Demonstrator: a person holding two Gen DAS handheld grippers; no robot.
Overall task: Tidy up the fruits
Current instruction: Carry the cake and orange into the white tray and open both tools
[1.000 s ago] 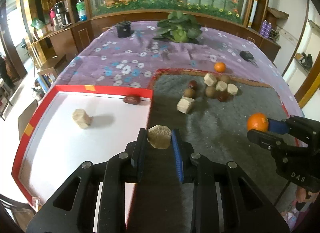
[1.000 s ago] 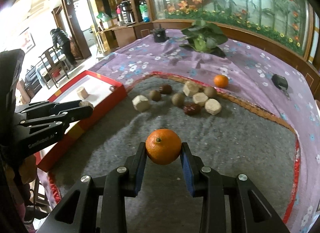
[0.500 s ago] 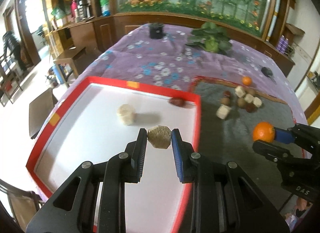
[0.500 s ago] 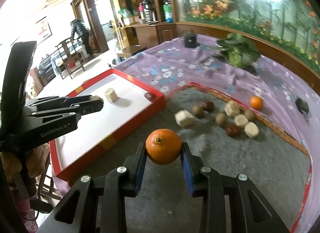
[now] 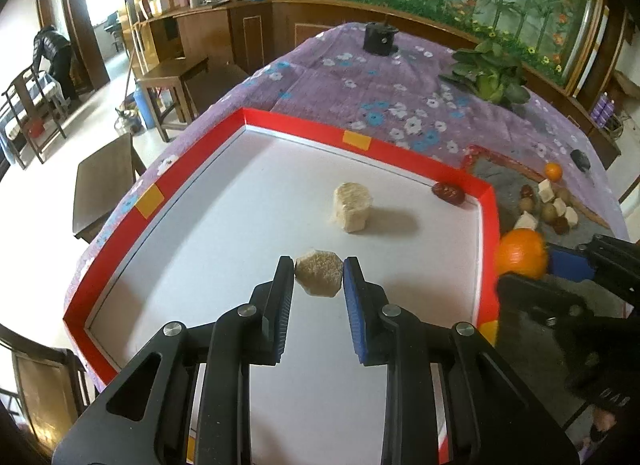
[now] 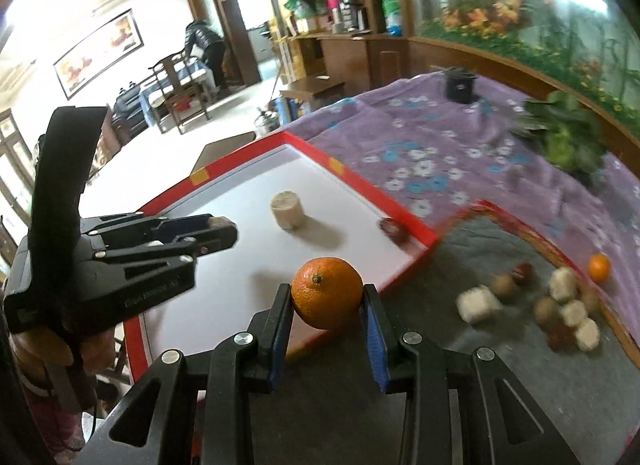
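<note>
In the left wrist view, our left gripper [image 5: 319, 279] is closed on a beige hexagonal piece [image 5: 319, 278], above the white floor of the red tray [image 5: 356, 140]. Another beige block [image 5: 353, 207] and a dark date [image 5: 448, 193] lie near the tray's far right corner.

In the right wrist view, our right gripper [image 6: 327, 299] clamps an orange [image 6: 327, 292] at the tray's near edge. We judge the carrying step almost finished; next we should lower each piece onto free floor and release.

Two oranges [image 6: 326, 293], six beige blocks [image 6: 287, 209], three dates [image 6: 392, 229], three brown fruits [image 6: 502, 285]
</note>
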